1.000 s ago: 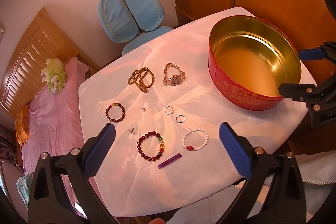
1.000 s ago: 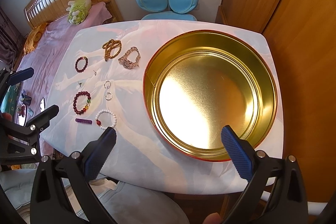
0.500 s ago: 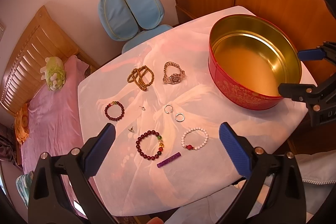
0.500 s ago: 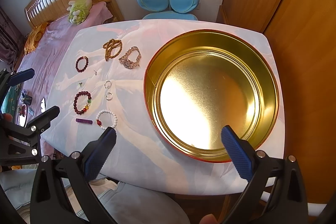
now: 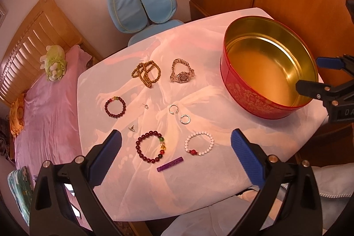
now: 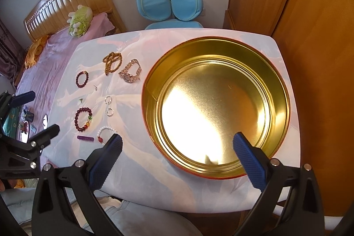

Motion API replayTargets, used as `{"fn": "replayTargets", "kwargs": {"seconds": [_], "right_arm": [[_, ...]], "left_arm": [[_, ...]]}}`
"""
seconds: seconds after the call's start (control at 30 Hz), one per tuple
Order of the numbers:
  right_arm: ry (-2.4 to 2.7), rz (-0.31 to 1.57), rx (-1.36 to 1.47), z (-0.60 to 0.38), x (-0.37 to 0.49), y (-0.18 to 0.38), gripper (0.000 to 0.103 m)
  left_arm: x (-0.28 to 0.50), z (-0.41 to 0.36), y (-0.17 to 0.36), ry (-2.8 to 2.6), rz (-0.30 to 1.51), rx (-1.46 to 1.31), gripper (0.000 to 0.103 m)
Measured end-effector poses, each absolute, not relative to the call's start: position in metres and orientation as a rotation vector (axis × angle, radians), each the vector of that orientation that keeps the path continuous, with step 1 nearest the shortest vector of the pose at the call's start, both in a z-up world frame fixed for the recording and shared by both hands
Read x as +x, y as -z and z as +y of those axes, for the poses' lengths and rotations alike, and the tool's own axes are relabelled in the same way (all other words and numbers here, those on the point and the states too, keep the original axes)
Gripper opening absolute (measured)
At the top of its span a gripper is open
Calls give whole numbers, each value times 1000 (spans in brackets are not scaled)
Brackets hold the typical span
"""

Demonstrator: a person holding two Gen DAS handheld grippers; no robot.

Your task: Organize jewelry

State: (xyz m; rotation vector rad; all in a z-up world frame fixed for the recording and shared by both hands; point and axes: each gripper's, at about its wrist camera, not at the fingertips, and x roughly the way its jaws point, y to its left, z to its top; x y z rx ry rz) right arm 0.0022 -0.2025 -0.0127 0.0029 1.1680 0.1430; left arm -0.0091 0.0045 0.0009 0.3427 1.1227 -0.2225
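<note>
Bracelet (image 6: 107, 135) part-hidden behind right tool (image 6: 177, 143)

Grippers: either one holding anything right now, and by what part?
Nothing held. Left gripper and right gripper are both open and empty; the jewelry lies on the table, the tin empty.

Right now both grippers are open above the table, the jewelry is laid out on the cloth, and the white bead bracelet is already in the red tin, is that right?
Not quite. The white bead bracelet is not in the red tin; it lies on the cloth near the purple stick. The right wrist view shows the tin empty. The rest holds: left gripper and right gripper are open.
</note>
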Motion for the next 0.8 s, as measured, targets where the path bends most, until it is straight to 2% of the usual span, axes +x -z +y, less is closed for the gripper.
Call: {"fn": "replayTargets", "kwargs": {"seconds": [0.23, 0.6, 0.8], "right_arm": [[-143, 1197, 147, -223, 7, 20, 101], [-311, 1248, 209, -224, 26, 26, 101], [-382, 1134, 170, -203, 28, 15, 101]], "left_arm": [[-9, 9, -1, 275, 1113, 247, 96], [-13, 7, 11, 216, 1155, 204, 96], [-19, 40, 34, 162, 1214, 120, 96]]}}
